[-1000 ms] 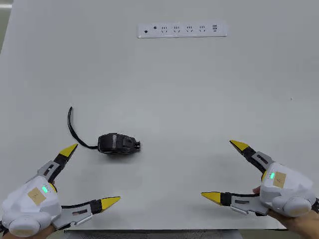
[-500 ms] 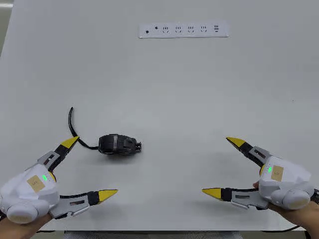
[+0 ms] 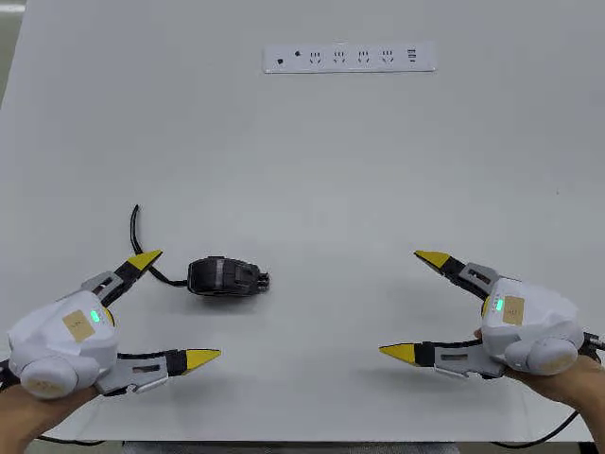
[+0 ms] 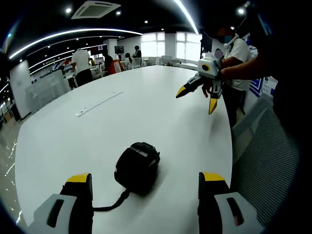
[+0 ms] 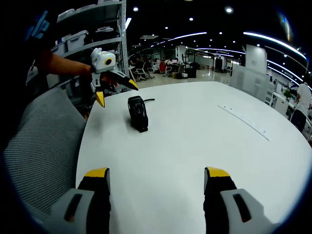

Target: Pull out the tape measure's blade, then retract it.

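A black tape measure (image 3: pixel 227 276) lies on the white table (image 3: pixel 312 170), its black wrist strap (image 3: pixel 140 244) curling off to the left. The blade is inside the case. My left gripper (image 3: pixel 173 307) is open at the near left, with its far fingertip close to the strap and the case just beyond its jaws. The left gripper view has the tape measure (image 4: pixel 138 166) a short way ahead between the open jaws. My right gripper (image 3: pixel 416 305) is open at the near right, well apart from the tape measure (image 5: pixel 138 113). Neither holds anything.
A white power strip (image 3: pixel 350 58) lies flat at the far side of the table. The table's near edge (image 3: pixel 302 442) runs just below both grippers. A mesh chair (image 4: pixel 265 161) stands by the table, and people stand in the room behind.
Both grippers have moved inward and slightly forward. The left one's far fingertip is now closer to the strap. The tape measure has not moved.
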`<state>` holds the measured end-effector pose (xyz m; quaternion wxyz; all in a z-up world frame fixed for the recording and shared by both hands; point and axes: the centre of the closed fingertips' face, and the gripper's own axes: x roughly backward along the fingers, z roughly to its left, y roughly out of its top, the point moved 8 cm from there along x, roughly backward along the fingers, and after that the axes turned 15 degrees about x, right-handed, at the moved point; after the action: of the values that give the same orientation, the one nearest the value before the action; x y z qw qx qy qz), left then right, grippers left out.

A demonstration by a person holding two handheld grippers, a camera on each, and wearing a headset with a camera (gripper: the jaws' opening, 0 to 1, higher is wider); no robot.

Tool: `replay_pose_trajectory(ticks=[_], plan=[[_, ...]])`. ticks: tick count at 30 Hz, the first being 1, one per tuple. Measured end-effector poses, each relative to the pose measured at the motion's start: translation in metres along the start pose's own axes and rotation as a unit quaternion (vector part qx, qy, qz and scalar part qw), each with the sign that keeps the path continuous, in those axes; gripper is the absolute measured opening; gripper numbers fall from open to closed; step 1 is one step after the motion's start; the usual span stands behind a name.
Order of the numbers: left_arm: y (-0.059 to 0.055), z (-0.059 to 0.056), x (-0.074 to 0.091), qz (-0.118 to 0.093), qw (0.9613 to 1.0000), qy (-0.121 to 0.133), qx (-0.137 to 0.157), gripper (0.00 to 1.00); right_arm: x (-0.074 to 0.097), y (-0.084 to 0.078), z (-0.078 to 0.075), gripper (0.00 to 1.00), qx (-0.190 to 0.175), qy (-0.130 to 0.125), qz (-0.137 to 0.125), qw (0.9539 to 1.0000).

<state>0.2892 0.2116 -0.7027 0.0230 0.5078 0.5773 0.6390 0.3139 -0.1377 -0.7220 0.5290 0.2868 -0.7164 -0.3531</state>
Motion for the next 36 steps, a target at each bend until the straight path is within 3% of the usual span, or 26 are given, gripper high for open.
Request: replay_pose_trajectory(ticks=[17, 26, 36], plan=[[0.006, 0.012, -0.018, 0.05, 0.9974, -0.037, -0.037, 0.67, -0.031, 0.013, -0.009, 0.71, 0.043, 0.045, -0.008, 0.998], [0.009, 0.017, -0.028, 0.081, 0.9934, -0.043, -0.068, 0.56, -0.051, 0.023, -0.009, 0.64, 0.062, 0.069, -0.02, 0.9955], [0.007, 0.019, -0.038, 0.125, 0.9858, -0.059, -0.095, 0.42, -0.076, 0.03, -0.007, 0.54, 0.088, 0.099, -0.024, 0.9909]])
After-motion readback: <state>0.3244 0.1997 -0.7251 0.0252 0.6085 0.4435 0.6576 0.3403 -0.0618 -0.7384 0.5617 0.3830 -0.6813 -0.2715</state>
